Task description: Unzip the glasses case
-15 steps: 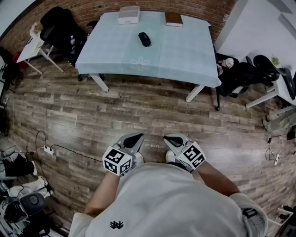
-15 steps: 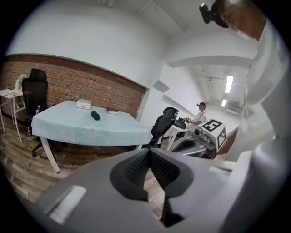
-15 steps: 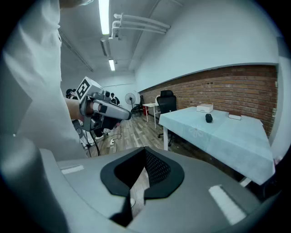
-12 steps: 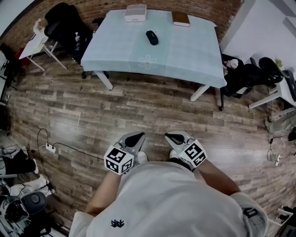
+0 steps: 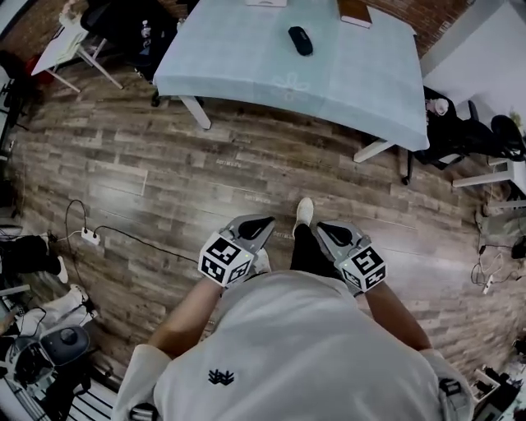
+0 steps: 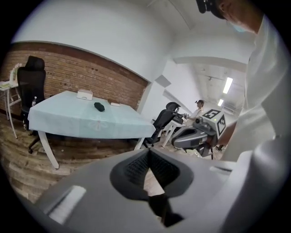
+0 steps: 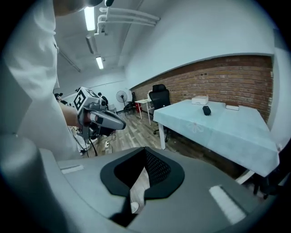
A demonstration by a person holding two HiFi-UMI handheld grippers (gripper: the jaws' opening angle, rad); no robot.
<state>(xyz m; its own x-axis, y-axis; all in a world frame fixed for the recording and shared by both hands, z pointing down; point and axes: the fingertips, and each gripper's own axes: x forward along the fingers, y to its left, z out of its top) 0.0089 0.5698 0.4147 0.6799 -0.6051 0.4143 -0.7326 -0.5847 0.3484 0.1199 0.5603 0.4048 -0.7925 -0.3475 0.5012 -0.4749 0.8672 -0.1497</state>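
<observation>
The dark oval glasses case (image 5: 300,39) lies zipped on the light blue table (image 5: 246,57), far ahead of me; it also shows as a small dark shape in the left gripper view (image 6: 99,107) and the right gripper view (image 7: 207,110). Both grippers are held close to the person's waist, well short of the table. My left gripper (image 5: 261,224) is shut with nothing in it, its tips meeting in its own view (image 6: 148,152). My right gripper (image 5: 325,229) is likewise shut and empty (image 7: 145,151). Each gripper shows in the other's view.
A brown book (image 5: 355,11) and a white box (image 5: 265,2) lie at the table's far edge. Black office chairs stand at the left (image 5: 123,20) and right (image 5: 468,136). A power strip with cable (image 5: 86,237) lies on the wood floor. The person's foot (image 5: 304,212) is forward.
The person has stepped toward the table, one foot now showing ahead, and the table has slid up the head view. Both grippers stay shut at the waist.
</observation>
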